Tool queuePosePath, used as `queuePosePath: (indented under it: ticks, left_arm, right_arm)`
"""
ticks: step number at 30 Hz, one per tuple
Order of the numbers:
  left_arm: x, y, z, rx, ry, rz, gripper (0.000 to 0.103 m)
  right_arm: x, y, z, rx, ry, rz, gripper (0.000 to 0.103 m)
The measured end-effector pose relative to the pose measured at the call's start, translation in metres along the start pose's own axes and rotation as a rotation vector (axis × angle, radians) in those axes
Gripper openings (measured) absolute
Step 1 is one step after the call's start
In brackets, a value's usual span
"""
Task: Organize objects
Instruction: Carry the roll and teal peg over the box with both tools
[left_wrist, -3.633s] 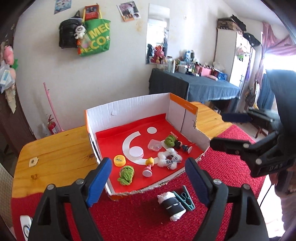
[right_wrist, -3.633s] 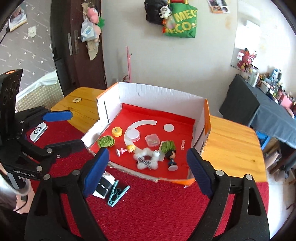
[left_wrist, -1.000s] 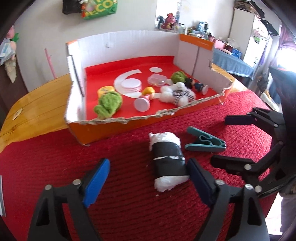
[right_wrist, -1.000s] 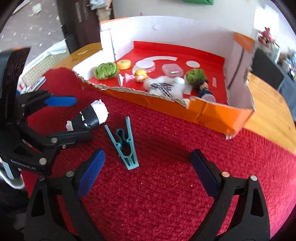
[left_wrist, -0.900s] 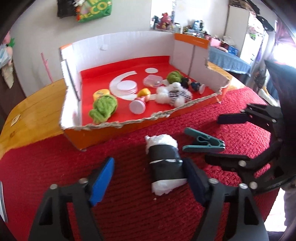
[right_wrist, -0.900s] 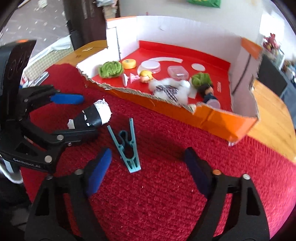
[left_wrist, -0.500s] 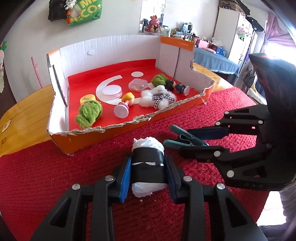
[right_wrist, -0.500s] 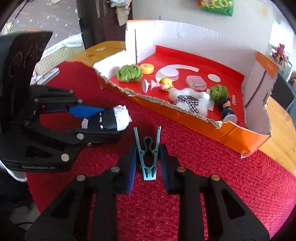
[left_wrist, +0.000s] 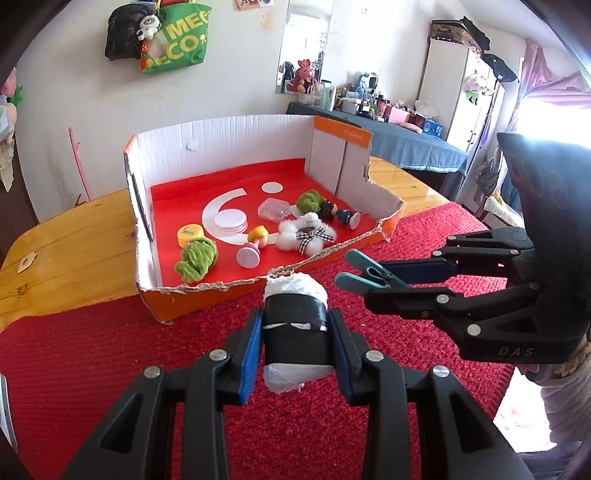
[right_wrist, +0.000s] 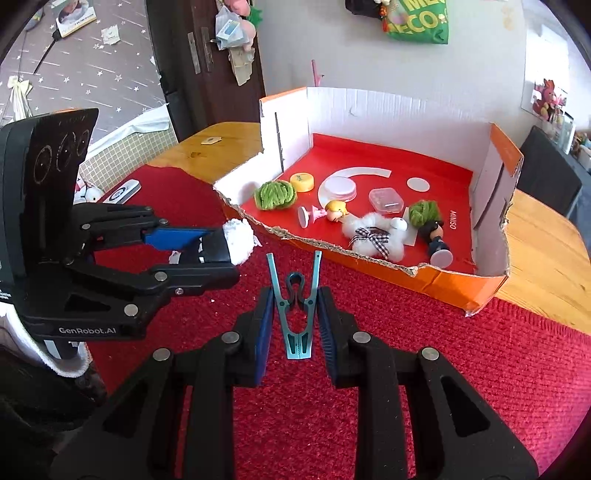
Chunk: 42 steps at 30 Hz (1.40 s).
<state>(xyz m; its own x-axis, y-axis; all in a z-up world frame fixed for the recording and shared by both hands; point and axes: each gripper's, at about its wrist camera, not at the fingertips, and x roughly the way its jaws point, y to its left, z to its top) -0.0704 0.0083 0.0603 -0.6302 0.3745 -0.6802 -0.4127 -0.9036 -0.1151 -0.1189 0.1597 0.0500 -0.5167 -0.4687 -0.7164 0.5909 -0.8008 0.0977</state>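
1. At the left, the left gripper (left_wrist: 295, 352) is clamped on a short black-wrapped roll with white stuffing at both ends (left_wrist: 295, 328). Its blue pads press the roll's two flat sides, and the roll's long axis runs forward along the fingers, one white end pointing at the box. In the right wrist view the same roll (right_wrist: 225, 243) hangs clear above the red cloth (right_wrist: 480, 369).

2. Straight ahead of that gripper stands the cardboard box (left_wrist: 229, 147), open at the top, with a low, torn front wall (left_wrist: 221, 291) just beyond the roll's leading end. The box lies forward of both grippers; the left one appears the nearer to the wall.

3. Inside, on the red floor, lie two green woolly balls (left_wrist: 195, 256), a yellow cap (left_wrist: 190, 234), a fluffy white toy with a checked bow (left_wrist: 306, 234), a clear small case (left_wrist: 273, 210) and little figures.

4. At the right, the right gripper (right_wrist: 295, 325) is closed on a teal clothes peg (right_wrist: 295, 306). The peg's long axis also runs along the fingers, its two splayed handles forward toward the box, its biting end back between the pads.

5. Judged from this, each held thing needs only to travel forward over the torn wall and down onto a bare patch of floor.
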Motion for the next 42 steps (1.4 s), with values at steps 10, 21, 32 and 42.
queuePosePath:
  ticks: [10, 21, 32, 42]
  left_arm:
    - [-0.003, 0.003, 0.014, -0.008, -0.017, -0.008, 0.036]
    - [0.021, 0.023, 0.081, -0.012, -0.013, 0.006, 0.036]
    - [0.087, 0.047, 0.128, -0.013, 0.095, 0.076, 0.036]
    - [0.131, 0.072, 0.144, -0.070, 0.176, 0.092, 0.036]
  right_arm:
    - [-0.015, -0.008, 0.012, 0.033, -0.043, -0.012, 0.023]
    - [-0.008, -0.041, 0.081, 0.058, -0.055, -0.135, 0.023]
    - [0.059, -0.091, 0.133, 0.104, 0.085, -0.255, 0.023]
    - [0.095, -0.113, 0.144, 0.124, 0.173, -0.297, 0.023]
